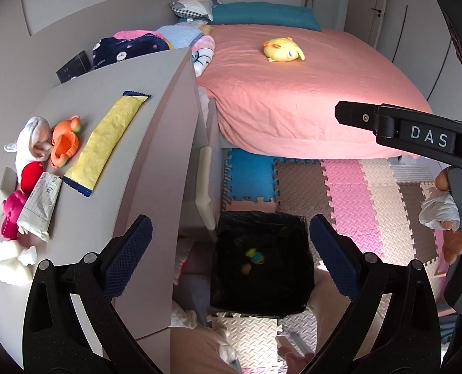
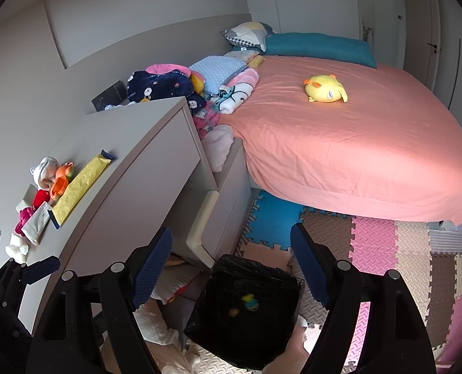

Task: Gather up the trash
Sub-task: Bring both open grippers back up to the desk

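A black-lined trash bin (image 1: 262, 258) stands on the floor by the dresser; it also shows in the right wrist view (image 2: 246, 311), with small yellow and blue scraps inside. My left gripper (image 1: 231, 249) is open and empty above the bin. My right gripper (image 2: 231, 268) is open and empty, also above the bin. On the dresser top (image 1: 84, 99) lie a long yellow wrapper (image 1: 104, 138), a folded paper packet (image 1: 39, 205) and crumpled white tissue (image 1: 12, 265). The wrapper (image 2: 78, 187) and the packet (image 2: 39, 221) also show in the right wrist view.
Toys lie beside the trash on the dresser: an orange crab (image 1: 65, 141), a white plush (image 1: 33, 143), a pink piece (image 1: 11, 215). A pink bed (image 2: 355, 137) with a yellow plush (image 2: 324, 88) fills the right. Foam mats (image 1: 355, 193) cover the floor.
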{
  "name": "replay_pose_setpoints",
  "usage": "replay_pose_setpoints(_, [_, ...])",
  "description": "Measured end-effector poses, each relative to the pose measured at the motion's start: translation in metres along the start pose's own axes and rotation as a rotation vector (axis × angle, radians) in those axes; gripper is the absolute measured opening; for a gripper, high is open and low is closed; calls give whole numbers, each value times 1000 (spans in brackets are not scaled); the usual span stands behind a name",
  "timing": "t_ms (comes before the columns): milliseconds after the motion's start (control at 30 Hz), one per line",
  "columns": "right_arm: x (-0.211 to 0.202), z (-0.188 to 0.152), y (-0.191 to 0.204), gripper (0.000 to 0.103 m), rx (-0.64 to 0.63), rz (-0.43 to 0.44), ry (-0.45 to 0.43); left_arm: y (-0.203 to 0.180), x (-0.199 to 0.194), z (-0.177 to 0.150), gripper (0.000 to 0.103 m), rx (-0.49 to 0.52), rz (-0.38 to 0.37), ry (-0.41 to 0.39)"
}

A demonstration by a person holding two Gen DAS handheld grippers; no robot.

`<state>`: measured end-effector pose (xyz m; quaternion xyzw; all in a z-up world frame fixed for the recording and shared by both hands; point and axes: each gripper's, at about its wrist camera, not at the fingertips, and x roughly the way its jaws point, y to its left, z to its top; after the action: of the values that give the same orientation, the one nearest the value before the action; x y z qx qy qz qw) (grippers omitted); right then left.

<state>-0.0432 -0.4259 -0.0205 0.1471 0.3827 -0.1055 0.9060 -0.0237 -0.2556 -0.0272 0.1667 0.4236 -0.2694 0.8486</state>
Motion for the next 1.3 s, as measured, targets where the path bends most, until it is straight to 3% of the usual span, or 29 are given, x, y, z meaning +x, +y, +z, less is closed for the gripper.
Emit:
replay_pose_setpoints(600, [-4,0,33,79,-52,34,-2,26,-18,-10,97,-39,35,-17])
replay_pose_setpoints(1300, [18,-2,131,82,-185,152,54,114,-49,-45,97,-235,163,-21])
